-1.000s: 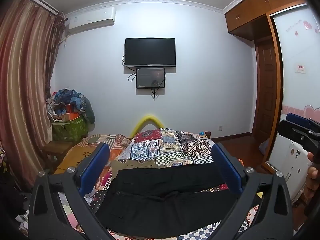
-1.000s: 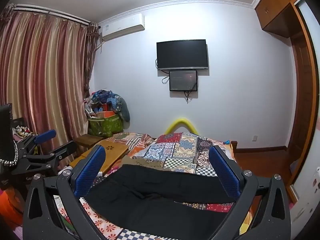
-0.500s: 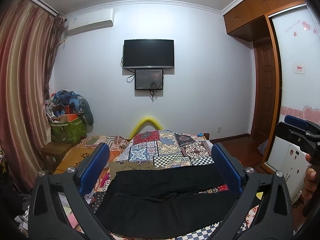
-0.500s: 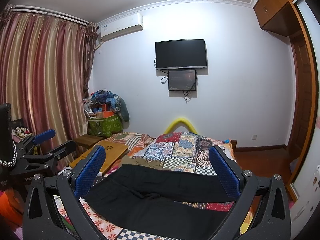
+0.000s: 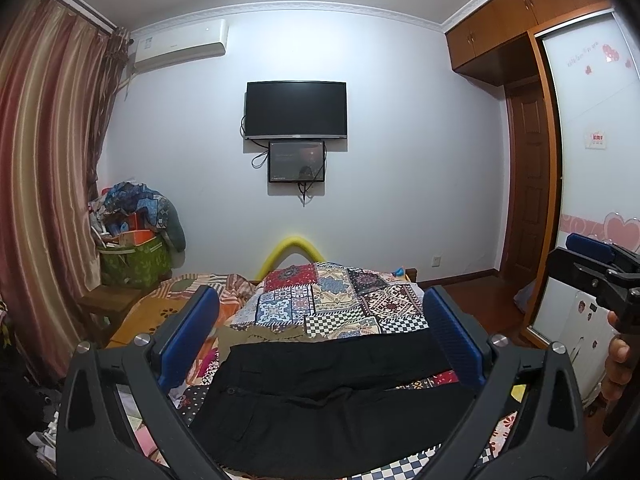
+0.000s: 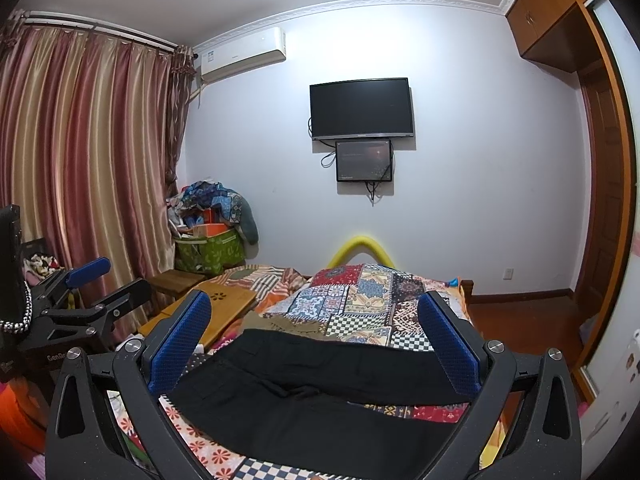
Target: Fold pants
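The black pants (image 5: 332, 396) lie flat across the bed (image 5: 340, 304), their near edge cut off behind both tongs. The left tongs (image 5: 320, 344) and right tongs (image 6: 316, 340) hover above, spread wide, pinching nothing. A green bag (image 6: 210, 250) by the curtain overflows with bundled cloth, contents indistinct.

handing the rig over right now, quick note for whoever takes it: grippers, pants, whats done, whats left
Left hand-held gripper: open, empty, held above the bed.
Right hand-held gripper: open, empty, held above the bed.
Pants: black, spread flat across the patchwork bedspread, legs running to the right and slightly apart.
Done: pants laid out; no fold visible.
Left: all the folding; nothing gripped yet.
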